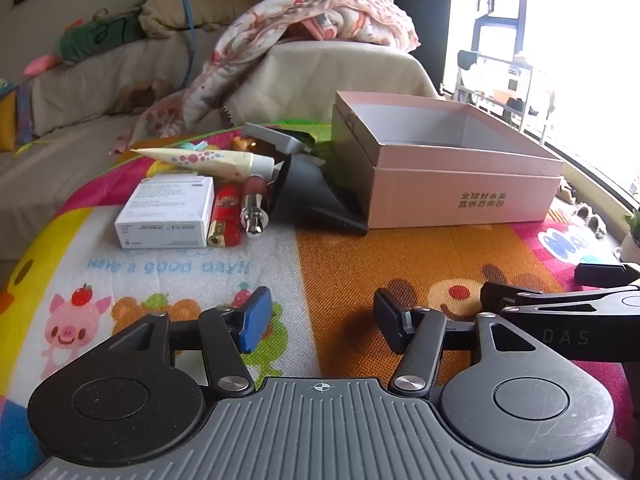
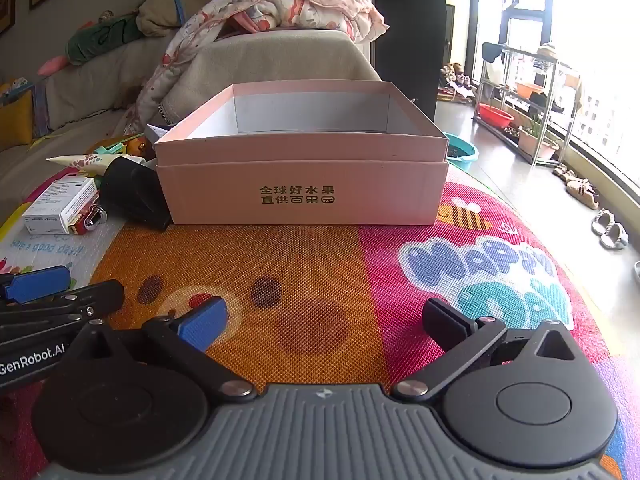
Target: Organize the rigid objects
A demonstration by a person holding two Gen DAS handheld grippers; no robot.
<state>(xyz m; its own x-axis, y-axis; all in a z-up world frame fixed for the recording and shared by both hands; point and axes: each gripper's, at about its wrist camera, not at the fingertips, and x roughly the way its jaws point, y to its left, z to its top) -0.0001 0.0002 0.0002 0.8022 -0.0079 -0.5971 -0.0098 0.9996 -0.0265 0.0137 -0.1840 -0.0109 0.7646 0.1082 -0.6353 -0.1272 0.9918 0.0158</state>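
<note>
An open pink box stands on the colourful play mat, and I see nothing inside it. Left of it lie a white carton, a red lighter, a chrome-capped bottle, a spotted cream tube and a black object. My left gripper is open and empty, short of the items. My right gripper is open and empty, facing the box.
A sofa with a blanket and soft toys stands behind the mat. A shelf, a teal basin and slippers are on the floor at the right. The right gripper shows at the right edge of the left view.
</note>
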